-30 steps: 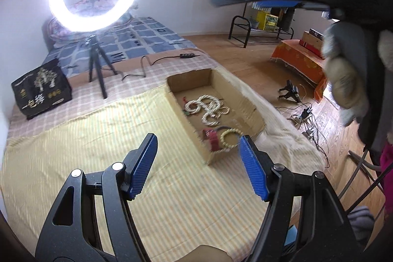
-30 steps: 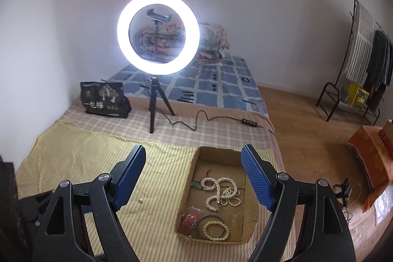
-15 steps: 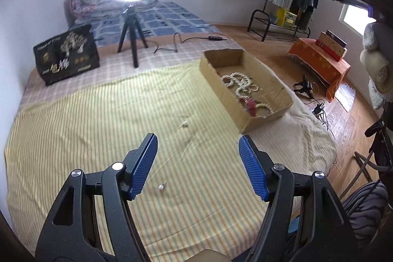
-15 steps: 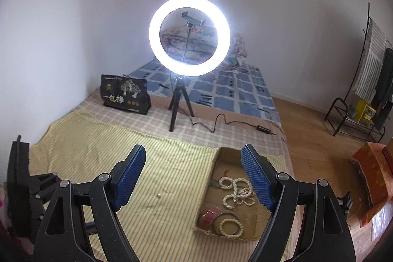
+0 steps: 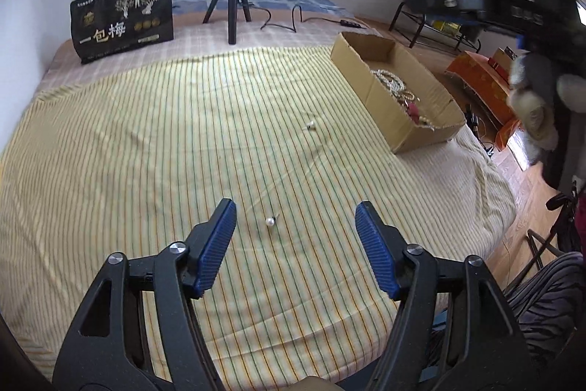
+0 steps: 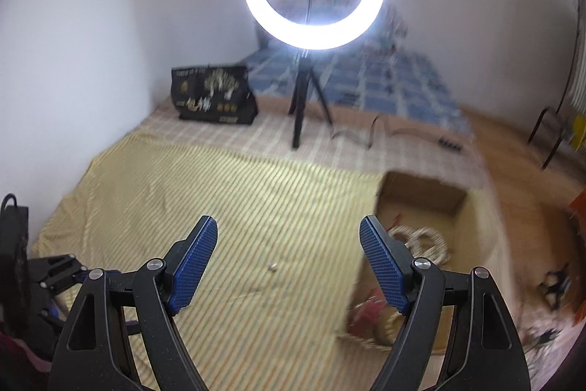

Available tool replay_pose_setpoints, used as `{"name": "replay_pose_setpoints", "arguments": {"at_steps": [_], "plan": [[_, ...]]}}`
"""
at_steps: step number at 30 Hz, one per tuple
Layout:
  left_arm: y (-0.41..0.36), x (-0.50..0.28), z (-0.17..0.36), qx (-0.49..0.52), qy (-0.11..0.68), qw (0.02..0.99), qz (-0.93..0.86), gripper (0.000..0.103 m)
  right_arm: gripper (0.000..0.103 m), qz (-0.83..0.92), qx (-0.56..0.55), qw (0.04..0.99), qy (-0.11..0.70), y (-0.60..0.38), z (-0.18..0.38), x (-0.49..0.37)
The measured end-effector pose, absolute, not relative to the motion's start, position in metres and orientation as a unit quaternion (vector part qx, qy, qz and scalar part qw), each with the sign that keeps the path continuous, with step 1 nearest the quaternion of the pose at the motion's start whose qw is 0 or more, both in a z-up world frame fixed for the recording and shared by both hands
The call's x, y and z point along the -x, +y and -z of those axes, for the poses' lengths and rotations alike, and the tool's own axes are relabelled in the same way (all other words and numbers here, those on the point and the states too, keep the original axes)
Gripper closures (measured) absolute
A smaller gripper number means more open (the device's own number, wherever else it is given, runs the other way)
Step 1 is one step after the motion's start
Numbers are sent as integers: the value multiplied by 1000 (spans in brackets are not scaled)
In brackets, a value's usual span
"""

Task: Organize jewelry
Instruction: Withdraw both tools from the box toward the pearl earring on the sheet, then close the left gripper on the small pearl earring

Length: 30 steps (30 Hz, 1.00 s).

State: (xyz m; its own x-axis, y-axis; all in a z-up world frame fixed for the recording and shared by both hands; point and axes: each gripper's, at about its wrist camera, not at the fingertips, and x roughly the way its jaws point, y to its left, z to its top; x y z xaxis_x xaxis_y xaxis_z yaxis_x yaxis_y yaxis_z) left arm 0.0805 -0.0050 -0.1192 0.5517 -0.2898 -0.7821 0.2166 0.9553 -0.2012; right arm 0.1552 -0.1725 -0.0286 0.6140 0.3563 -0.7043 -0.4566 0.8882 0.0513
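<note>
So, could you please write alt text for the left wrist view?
The open left gripper hovers over a small pearl earring on a yellow striped cloth. Farther right stands a cardboard box holding pearl necklaces; a second earring lies nearby.

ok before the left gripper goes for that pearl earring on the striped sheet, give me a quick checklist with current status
1. Left gripper empty: ok. Its jaws have just been closing a little, with nothing pressed between the pads.
2. Near pearl earring lined up between the left fingers: ok, it lies on the striped sheet ahead of the gap.
3. Pads touching the earring: not ok, both are apart from it.
4. Second earring clear of the grab: ok, it lies farther off, toward the cardboard box.
5. Box open to receive: ok, necklaces already inside.
6. Right gripper empty: ok, open above the sheet; that view is blurred.
</note>
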Motion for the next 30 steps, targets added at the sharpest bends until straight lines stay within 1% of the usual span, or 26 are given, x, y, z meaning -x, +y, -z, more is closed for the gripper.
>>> {"name": "replay_pose_setpoints", "arguments": {"at_steps": [3,7,9,10,11,13,15,16,17,19,21,23,30], "plan": [[-8,-79,127,35,458,875,149,45,23,-238,39,883,402,-171,48,-167],[-10,-78,137,38,465,871,152,47,23,-251,36,872,419,-163,71,-171],[-11,-80,143,40,471,868,150,56,29,-257,46,867,424,-158,82,-171],[-11,-81,147,42,474,867,149,57,36,-256,55,865,428,-155,89,-171],[-11,-83,150,44,476,866,146,57,41,-257,62,862,432,-152,97,-171],[-11,-86,155,49,478,865,143,57,44,-258,72,858,439,-149,107,-173],[-9,-89,159,56,481,864,141,61,51,-258,79,854,445,-147,117,-174],[-8,-90,161,59,482,863,140,62,57,-260,79,851,449,-147,121,-175],[-7,-93,163,65,483,862,138,62,60,-263,76,849,453,-147,125,-176],[-5,-97,167,72,484,862,134,62,61,-265,72,846,457,-147,131,-178],[-4,-101,172,80,485,861,131,67,64,-263,72,845,459,-147,135,-182],[-4,-105,176,84,488,859,130,67,70,-265,69,843,464,-146,140,-186],[-7,-110,189,78,494,856,132,67,70,-254,99,838,473,-139,159,-193]]}}
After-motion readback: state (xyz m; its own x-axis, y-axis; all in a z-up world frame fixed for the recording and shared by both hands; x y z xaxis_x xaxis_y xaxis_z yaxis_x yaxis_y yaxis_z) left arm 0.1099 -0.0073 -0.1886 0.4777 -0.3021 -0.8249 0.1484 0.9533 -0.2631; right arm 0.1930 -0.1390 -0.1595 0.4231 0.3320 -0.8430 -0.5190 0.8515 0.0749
